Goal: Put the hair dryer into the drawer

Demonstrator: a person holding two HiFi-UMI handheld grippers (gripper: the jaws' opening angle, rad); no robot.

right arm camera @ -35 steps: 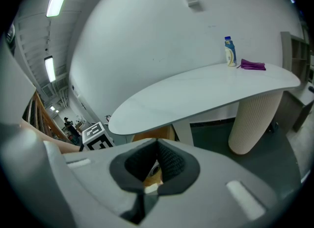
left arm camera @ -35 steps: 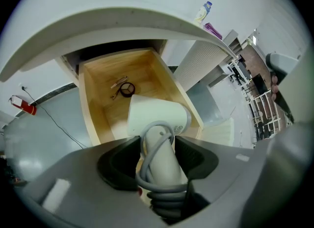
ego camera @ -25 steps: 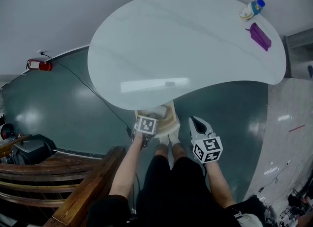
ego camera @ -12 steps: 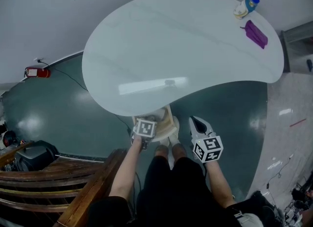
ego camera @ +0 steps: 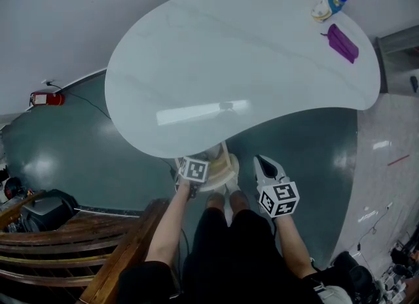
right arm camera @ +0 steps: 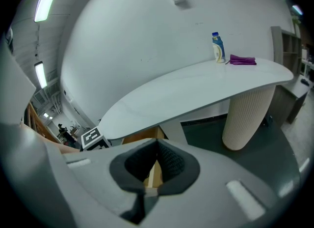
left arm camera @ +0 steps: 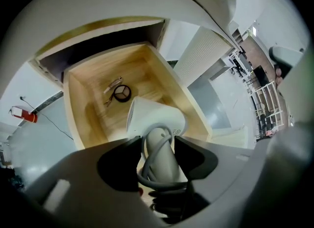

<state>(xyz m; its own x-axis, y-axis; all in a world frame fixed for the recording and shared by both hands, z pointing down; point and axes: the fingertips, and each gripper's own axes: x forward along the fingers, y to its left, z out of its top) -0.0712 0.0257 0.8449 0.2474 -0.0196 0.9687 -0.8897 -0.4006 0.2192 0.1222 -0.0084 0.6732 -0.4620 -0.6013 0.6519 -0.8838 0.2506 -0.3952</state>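
One step is in hand: the left gripper (left arm camera: 158, 146) pinches the hair dryer (left arm camera: 153, 116) by its handle, above the open drawer (left arm camera: 81, 106) at frame centre (placing, I judge). Next: lower it in, clear of the dark ring (left arm camera: 121, 93), then release. Only the left gripper view shows the drawer's inside; the right gripper (right arm camera: 156, 167), in its own view, is pressed together, empty.

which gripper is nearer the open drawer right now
Left. The left gripper holds the hair dryer directly above the drawer; the right gripper sits off to its side, empty.
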